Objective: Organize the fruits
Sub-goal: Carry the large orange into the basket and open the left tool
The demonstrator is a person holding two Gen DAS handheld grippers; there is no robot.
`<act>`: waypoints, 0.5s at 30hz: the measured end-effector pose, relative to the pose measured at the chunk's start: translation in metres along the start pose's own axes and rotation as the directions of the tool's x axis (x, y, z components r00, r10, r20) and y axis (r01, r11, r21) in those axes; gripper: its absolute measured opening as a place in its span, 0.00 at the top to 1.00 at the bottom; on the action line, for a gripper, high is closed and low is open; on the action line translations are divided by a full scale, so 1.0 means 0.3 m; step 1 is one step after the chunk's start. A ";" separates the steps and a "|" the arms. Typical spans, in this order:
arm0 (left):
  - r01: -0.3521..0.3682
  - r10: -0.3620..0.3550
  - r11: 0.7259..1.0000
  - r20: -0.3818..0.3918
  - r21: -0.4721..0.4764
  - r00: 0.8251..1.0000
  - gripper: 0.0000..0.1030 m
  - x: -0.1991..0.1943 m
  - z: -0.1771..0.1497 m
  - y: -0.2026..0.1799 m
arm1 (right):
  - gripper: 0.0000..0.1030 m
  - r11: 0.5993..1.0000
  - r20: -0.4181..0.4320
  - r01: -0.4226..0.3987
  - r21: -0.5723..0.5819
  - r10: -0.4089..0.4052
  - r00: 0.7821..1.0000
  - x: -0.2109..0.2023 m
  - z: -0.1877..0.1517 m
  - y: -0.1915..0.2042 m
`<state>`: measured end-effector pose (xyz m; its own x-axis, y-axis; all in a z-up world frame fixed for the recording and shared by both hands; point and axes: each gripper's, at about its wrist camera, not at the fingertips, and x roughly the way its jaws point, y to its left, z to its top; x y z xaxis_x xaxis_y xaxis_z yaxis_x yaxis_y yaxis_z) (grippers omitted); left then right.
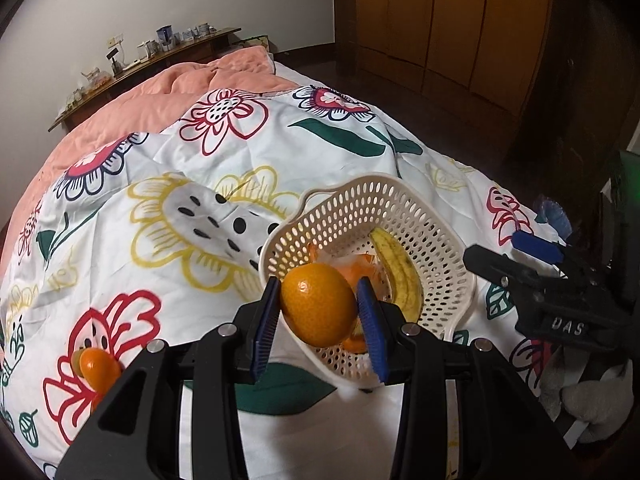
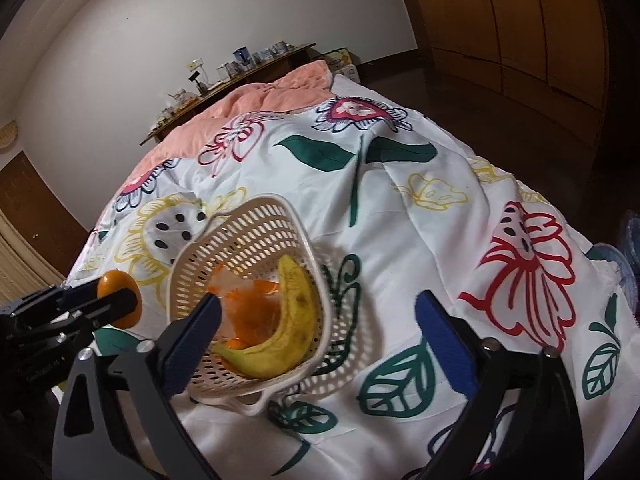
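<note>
My left gripper [image 1: 318,312] has its jaws closed on an orange [image 1: 318,305], one blue pad pressing each side of the fruit. The orange hangs over the near rim of the white perforated basket [image 1: 436,240], which sits just ahead of these jaws on the bed. Past the orange, inside the basket, lies a yellow banana [image 1: 400,268] curved along the right wall, with orange fruit in a clear wrapping [image 1: 362,264] beside it. Down to the left of my left jaws, a second orange [image 1: 98,366] rests on the flowered quilt [image 1: 200,240], partly hidden by the gripper's black frame.

My right gripper [image 2: 320,332] has its jaws spread wide with nothing between the pads; no earlier view is at hand to say more. The basket [image 2: 256,216] lies just ahead of its left blue finger [image 2: 196,336], which overlaps the basket's near left wall, while the right finger stands over bare quilt [image 2: 400,240]. In this view the banana [image 2: 296,320] bends along the basket's right side and bottom, the wrapped orange pieces [image 2: 252,304] just left of it. Further left, the other gripper's black body shows with its orange [image 2: 120,296] gripped, beside the basket's outer wall.

Beyond both pairs of jaws the quilt gives way to a pink blanket [image 1: 160,88], then a wooden shelf [image 1: 160,60] of small items against the wall.
</note>
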<state>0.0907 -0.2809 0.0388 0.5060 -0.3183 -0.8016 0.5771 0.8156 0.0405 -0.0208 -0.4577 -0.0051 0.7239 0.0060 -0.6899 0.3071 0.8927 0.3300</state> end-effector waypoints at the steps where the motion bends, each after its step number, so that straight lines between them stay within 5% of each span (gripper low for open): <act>1: -0.001 0.001 1.000 -0.003 0.004 1.000 0.61 0.004 0.004 -0.006 | 0.05 1.000 -0.003 0.006 0.001 -0.006 1.000 0.002 -0.001 -0.005; 12: -0.005 0.006 0.999 -0.016 0.045 1.000 0.61 0.029 0.021 -0.045 | 0.05 1.000 0.000 0.009 0.028 -0.009 1.000 0.000 0.001 -0.029; 15: -0.013 0.013 0.999 -0.005 0.042 1.000 0.45 0.022 0.022 -0.046 | 0.05 1.000 -0.001 0.008 0.026 -0.008 1.000 0.000 0.002 -0.029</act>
<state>0.0903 -0.2973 0.0370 0.5103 -0.3053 -0.8040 0.5971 0.7986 0.0758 -0.0232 -0.4658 -0.0075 0.7212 -0.0006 -0.6927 0.3285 0.8807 0.3412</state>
